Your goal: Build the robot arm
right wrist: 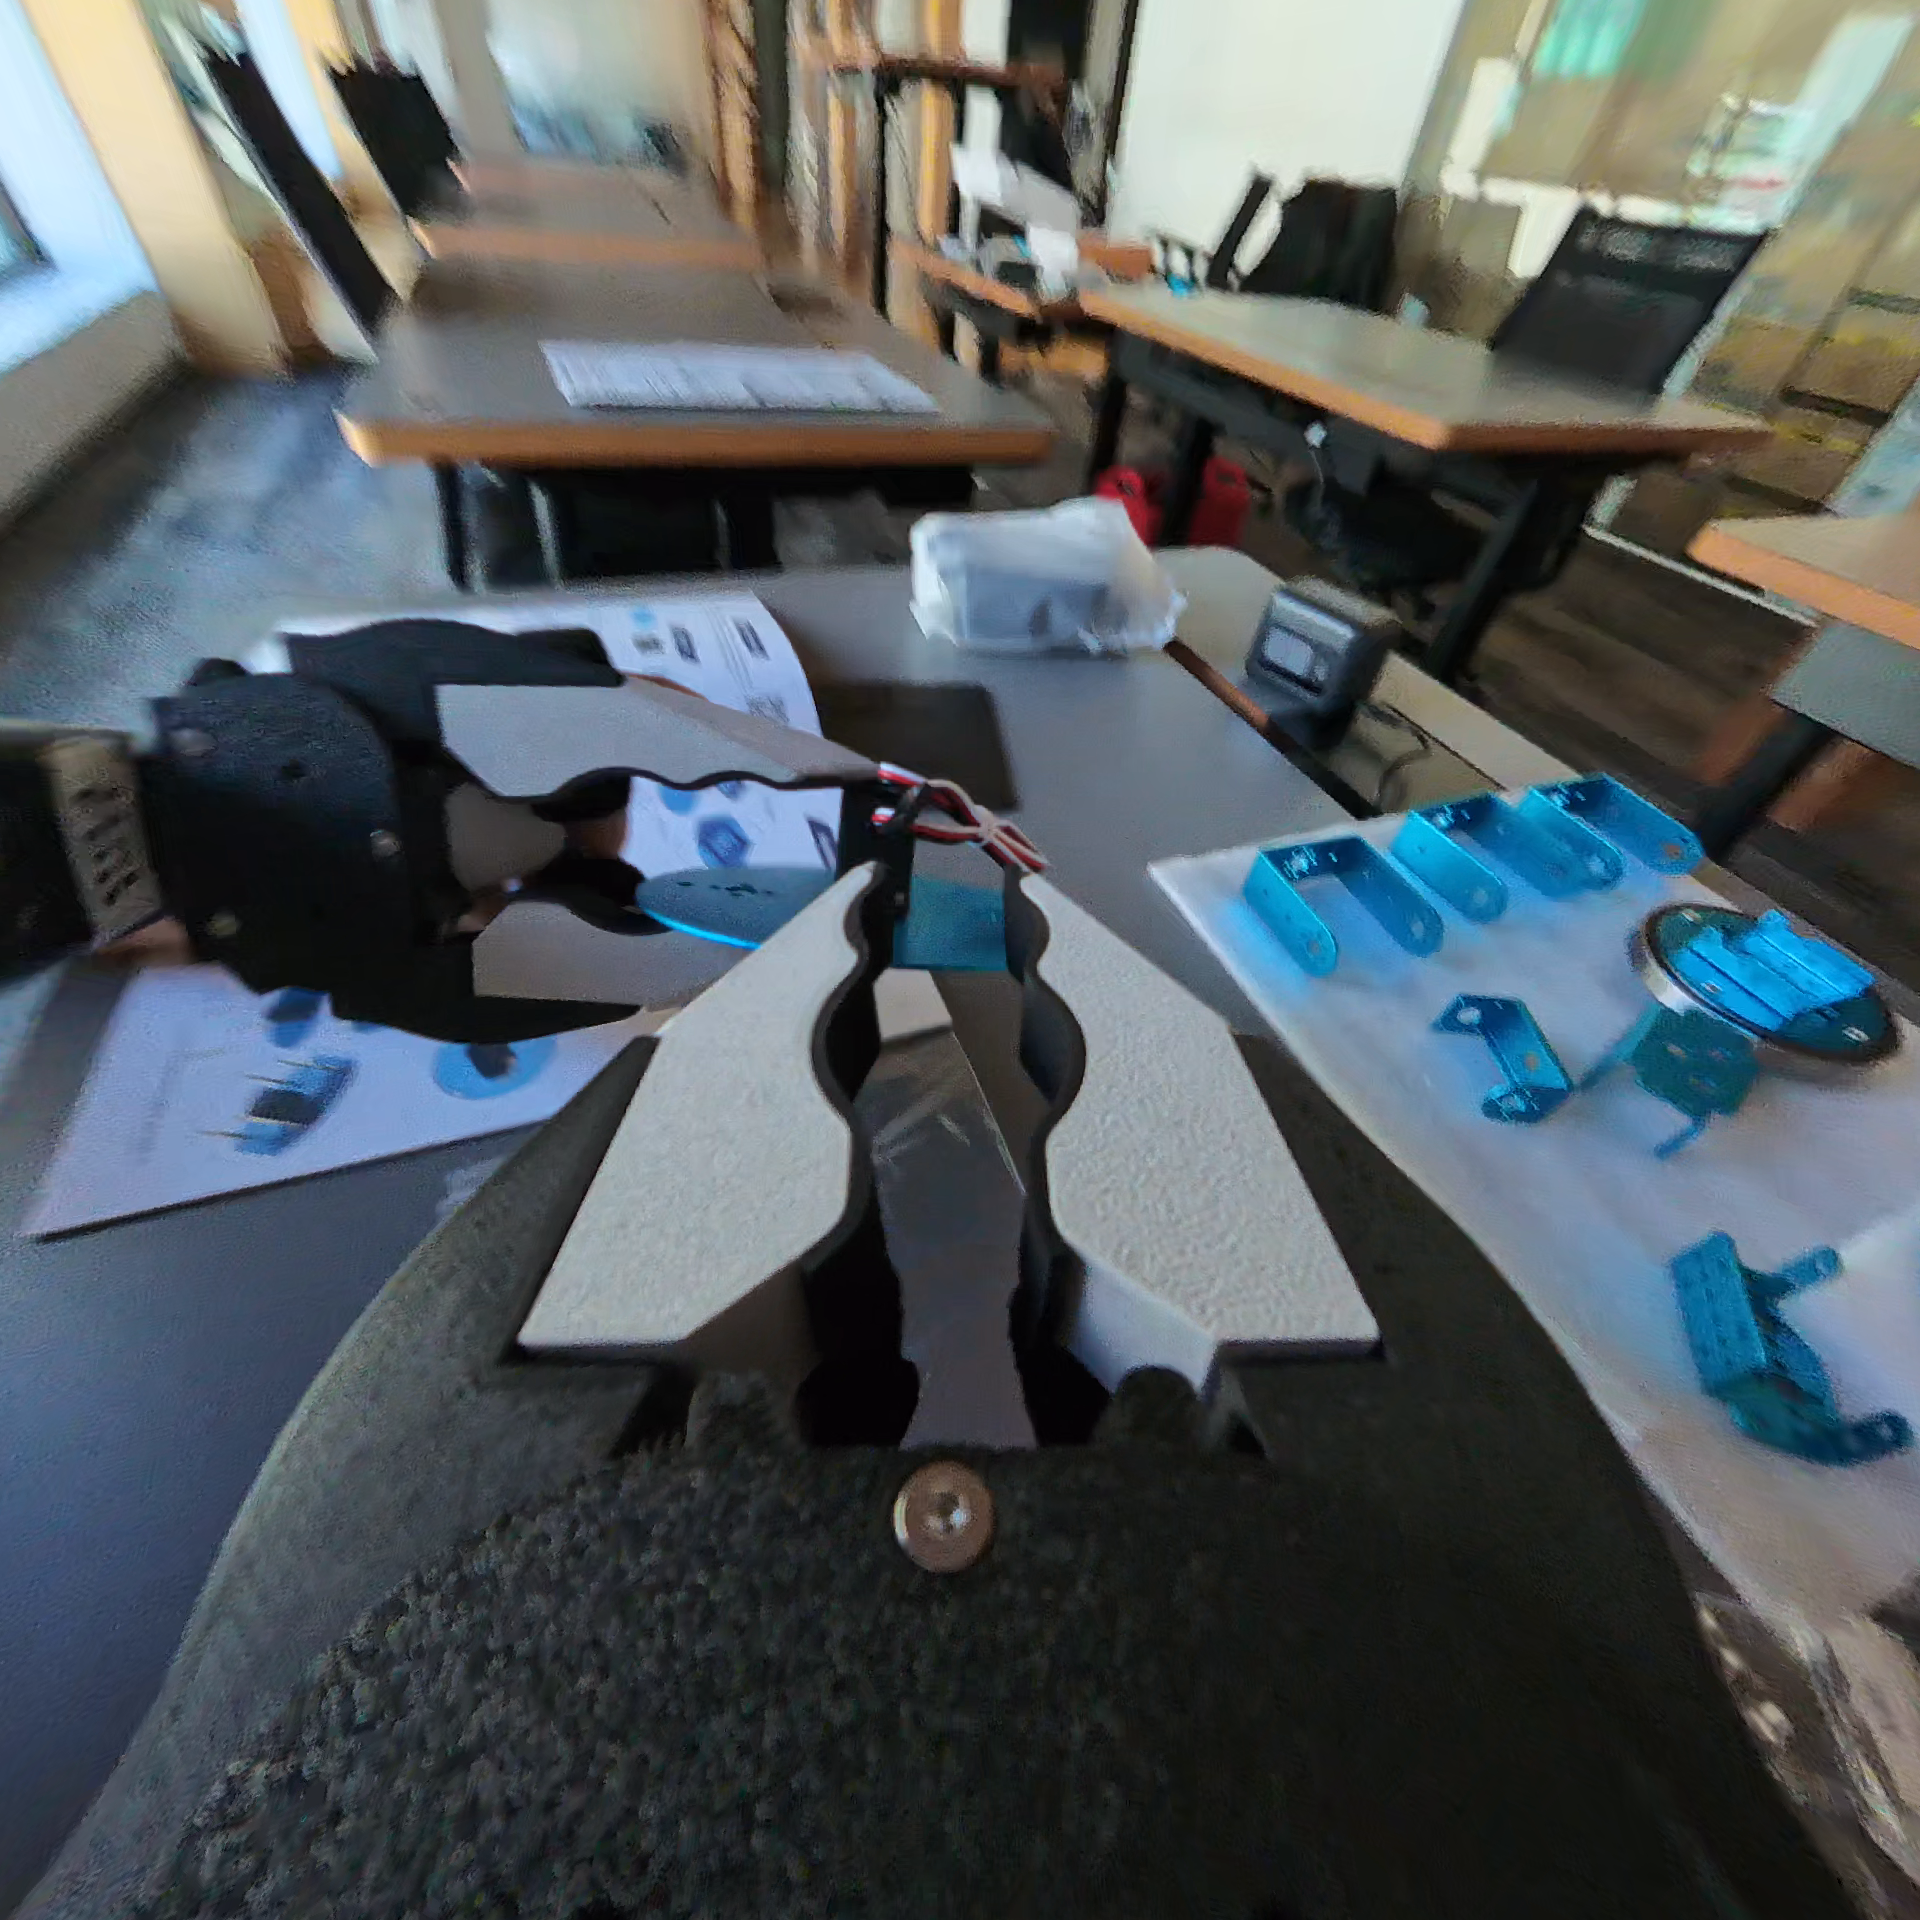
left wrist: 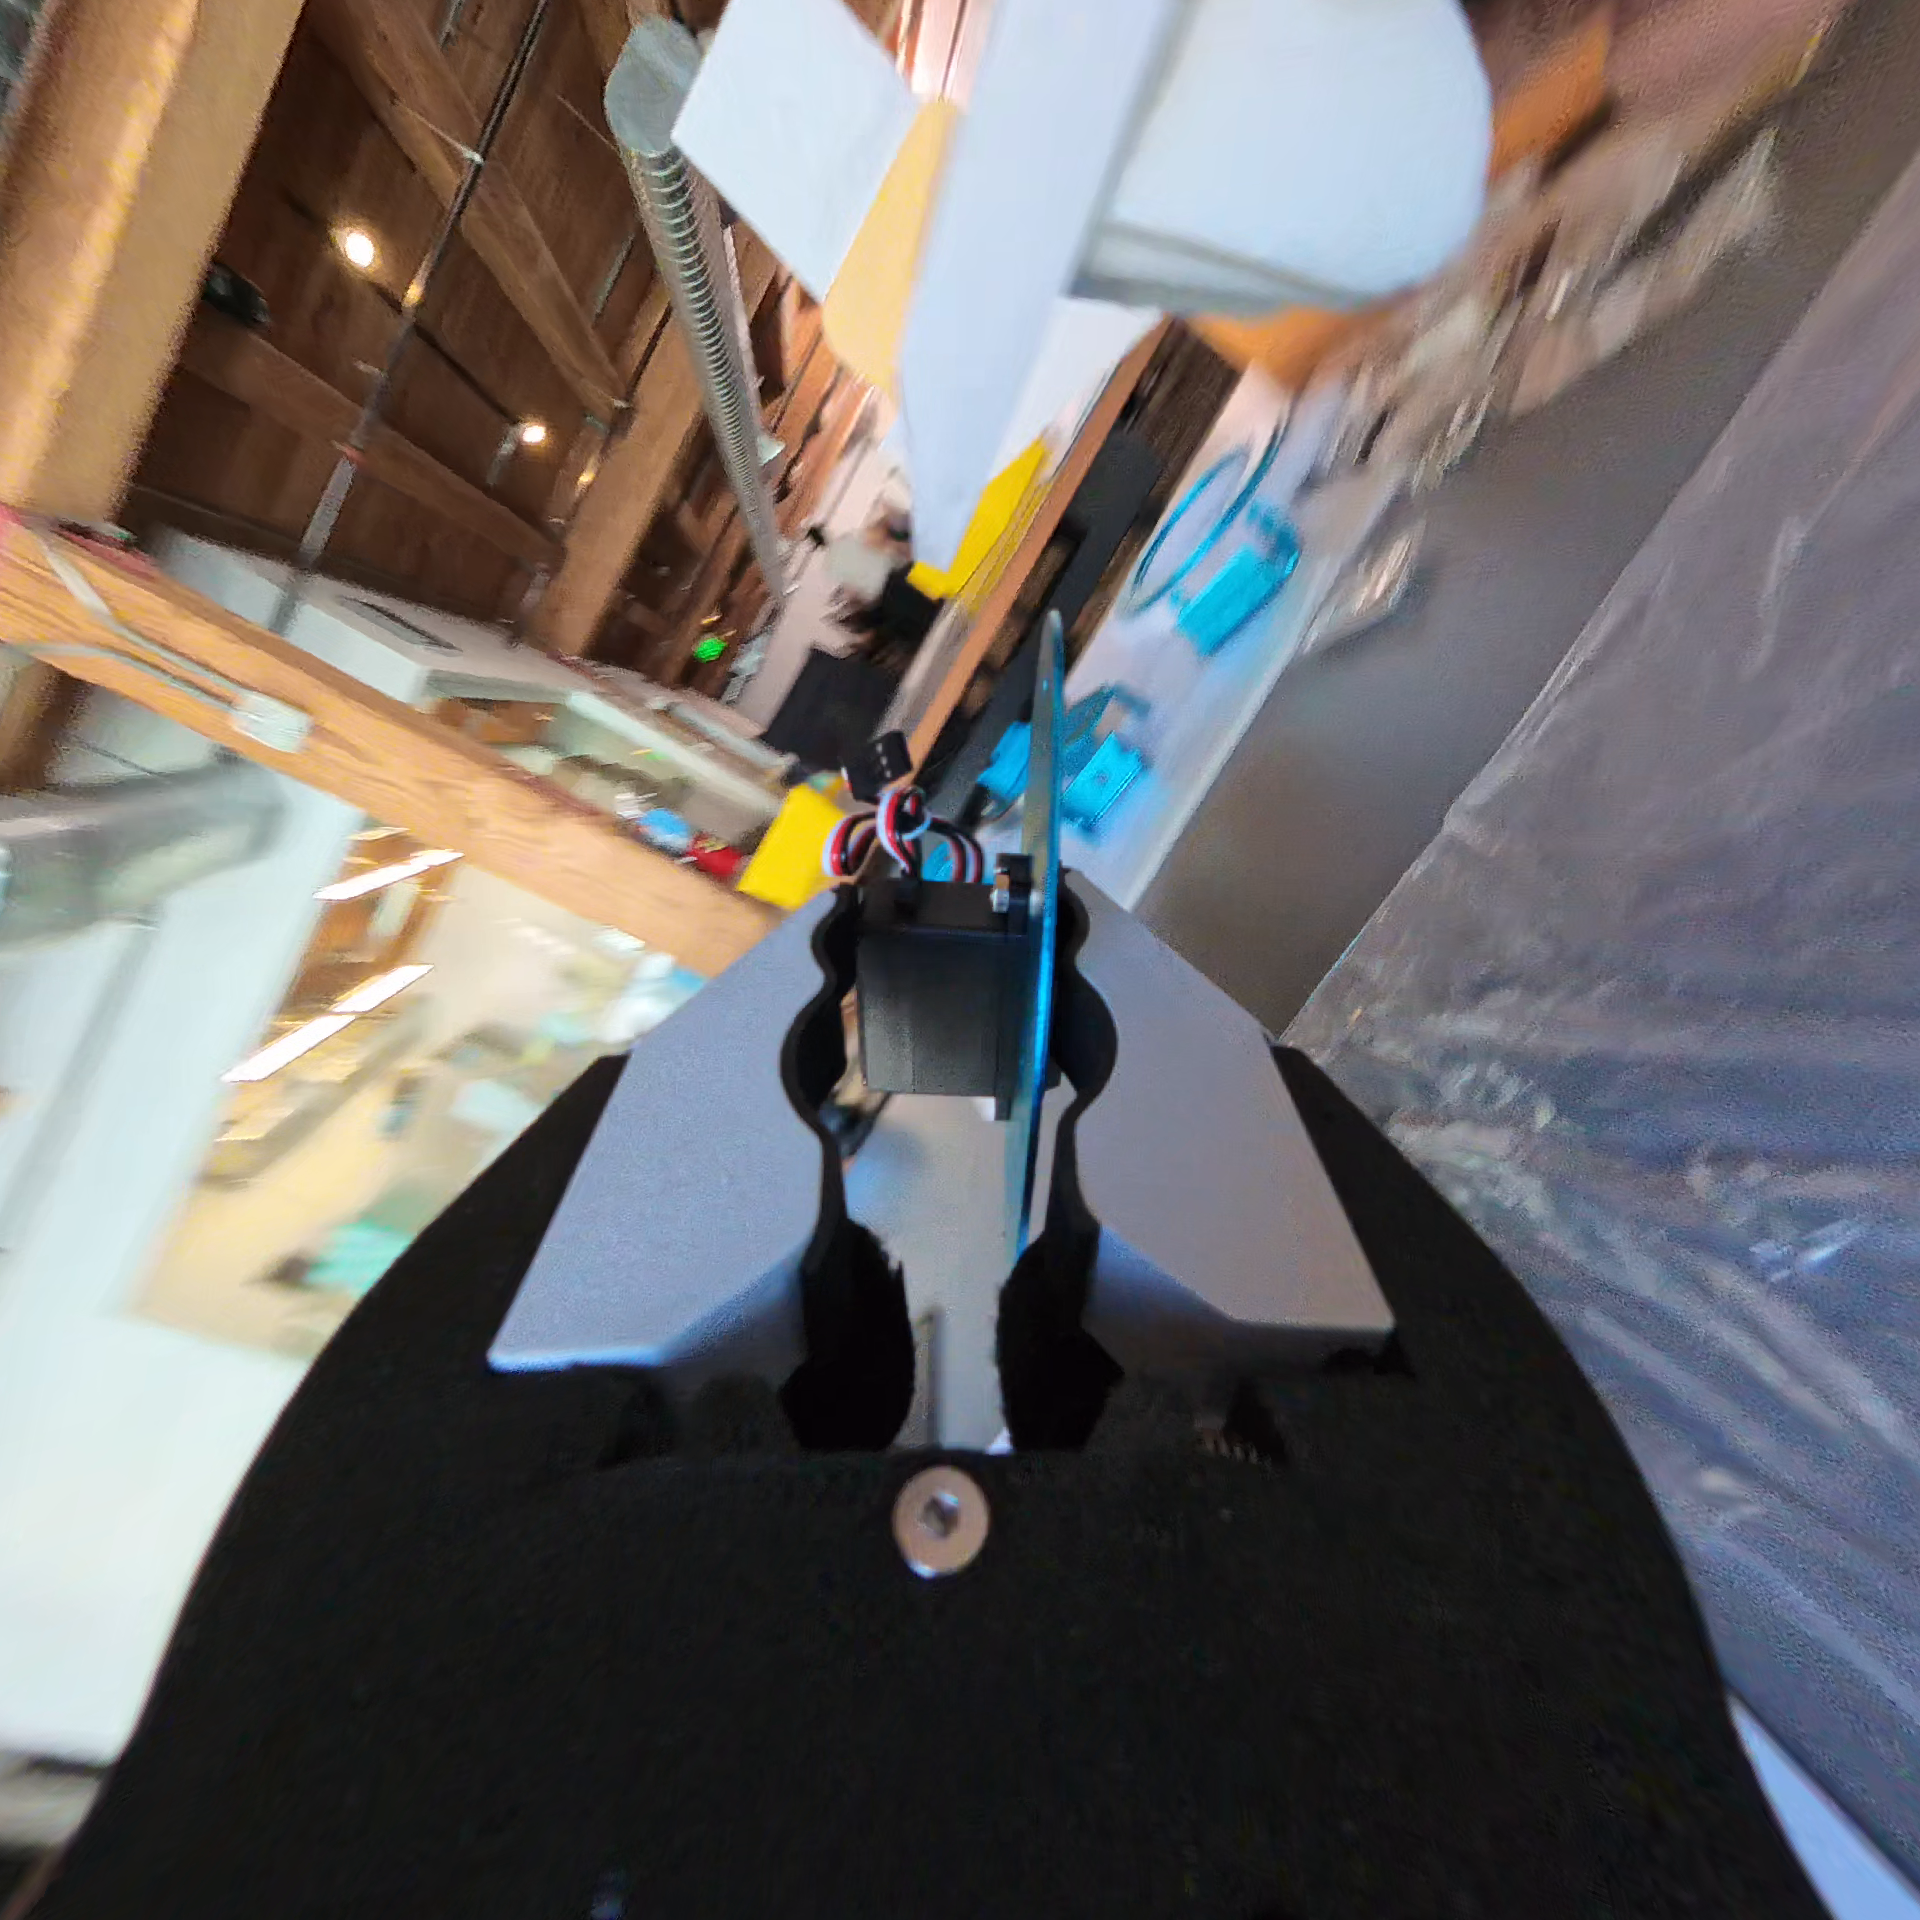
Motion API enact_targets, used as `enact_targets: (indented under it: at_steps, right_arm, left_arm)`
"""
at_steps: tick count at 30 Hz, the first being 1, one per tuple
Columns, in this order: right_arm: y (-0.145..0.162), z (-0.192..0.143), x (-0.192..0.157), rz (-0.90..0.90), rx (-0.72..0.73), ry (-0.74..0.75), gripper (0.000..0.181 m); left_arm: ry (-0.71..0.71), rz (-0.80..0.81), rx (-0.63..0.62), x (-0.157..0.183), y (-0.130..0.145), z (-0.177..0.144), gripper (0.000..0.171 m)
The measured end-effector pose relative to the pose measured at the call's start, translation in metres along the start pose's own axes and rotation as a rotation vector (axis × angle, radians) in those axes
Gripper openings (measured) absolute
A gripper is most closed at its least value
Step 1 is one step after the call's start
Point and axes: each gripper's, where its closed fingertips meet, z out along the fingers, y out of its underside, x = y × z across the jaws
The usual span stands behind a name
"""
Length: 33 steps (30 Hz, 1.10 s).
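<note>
- Our left gripper [left wrist: 951, 997] clamps a black servo [left wrist: 935, 1003] bolted to a round blue plate [left wrist: 1042, 935], held edge-on above the grey table [right wrist: 1122, 727], its striped wires [left wrist: 883, 831] loose at the tip.
- Our right gripper [right wrist: 951, 925] pinches a blue bracket [right wrist: 951, 930] right against that servo — touching or just shy, we cannot tell.
- Matte black bodies, grainy pale fingers [right wrist: 727, 1122]; the anodised metal gleams.
- We judge steady hands matter here: keep both grips firm, faces square.
- More blue brackets [right wrist: 1455, 873] lie on white foam [right wrist: 1558, 1195].
</note>
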Motion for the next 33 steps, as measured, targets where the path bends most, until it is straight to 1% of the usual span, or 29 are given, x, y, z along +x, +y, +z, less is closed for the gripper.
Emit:
enact_targets:
  at_steps: [2, 3, 5, 6, 7, 8, 9, 11, 12, 13, 15, 17, 18, 20, 24, 26, 29, 33]
  right_arm:
    - [-0.004, -0.005, 0.002, 0.022, 0.064, -0.047, 0.038]
    - [-0.003, -0.006, 0.0, -0.004, 0.09, -0.059, 0.041]
    - [-0.007, -0.009, -0.013, -0.165, 0.17, -0.11, 0.045]
    - [-0.012, -0.013, -0.019, -0.237, 0.22, -0.13, 0.042]
    - [-0.012, -0.017, -0.024, -0.274, 0.227, -0.165, 0.038]
    - [-0.009, -0.019, -0.028, -0.285, 0.196, -0.215, 0.041]
    - [-0.007, -0.023, -0.031, -0.263, 0.168, -0.273, 0.04]
    - [0.0, -0.033, -0.038, -0.168, 0.107, -0.413, 0.032]
    - [0.007, -0.036, -0.038, -0.138, 0.061, -0.443, 0.033]
    - [0.015, -0.037, -0.038, -0.139, 0.024, -0.449, 0.033]
    - [0.029, -0.036, -0.043, -0.199, 0.008, -0.441, 0.031]
    - [0.037, -0.036, -0.047, -0.277, 0.018, -0.408, 0.011]
    - [0.041, -0.038, -0.051, -0.313, 0.015, -0.414, 0.004]
    - [0.048, -0.04, -0.053, -0.327, -0.015, -0.406, 0.003]
    - [0.061, -0.052, -0.064, -0.244, -0.109, -0.478, 0.0]
    - [0.068, -0.057, -0.067, -0.284, -0.116, -0.464, 0.0]
    - [0.077, -0.061, -0.072, -0.349, -0.098, -0.423, 0.0]
    - [0.08, -0.066, -0.07, -0.341, -0.105, -0.402, 0.0]
  left_arm:
    - [0.067, -0.225, 0.049, -0.008, -0.005, -0.001, 0.035]
    - [0.134, -0.338, 0.074, -0.008, -0.008, -0.002, 0.035]
    - [0.274, -0.506, 0.187, -0.005, -0.02, -0.008, 0.035]
    - [0.317, -0.549, 0.232, -0.004, -0.023, -0.011, 0.035]
    - [0.358, -0.567, 0.264, -0.002, -0.026, -0.014, 0.035]
    - [0.393, -0.581, 0.285, 0.002, -0.028, -0.016, 0.035]
    - [0.429, -0.605, 0.3, 0.006, -0.029, -0.017, 0.035]
    - [0.525, -0.671, 0.334, 0.015, -0.036, -0.022, 0.035]
    - [0.569, -0.692, 0.352, 0.02, -0.04, -0.025, 0.035]
    - [0.601, -0.704, 0.365, 0.024, -0.043, -0.027, 0.035]
    - [0.677, -0.713, 0.379, 0.035, -0.049, -0.032, 0.035]
    - [0.731, -0.702, 0.365, 0.046, -0.051, -0.035, 0.035]
    - [0.738, -0.696, 0.355, 0.051, -0.05, -0.035, 0.035]
    - [0.777, -0.693, 0.348, 0.058, -0.05, -0.036, 0.035]
    - [0.859, -0.668, 0.325, 0.076, -0.054, -0.042, 0.036]
    - [0.891, -0.653, 0.305, 0.085, -0.054, -0.043, 0.037]
    - [0.88, -0.604, 0.282, 0.095, -0.054, -0.043, 0.04]
    - [0.779, -0.546, 0.249, 0.092, -0.054, -0.037, 0.052]
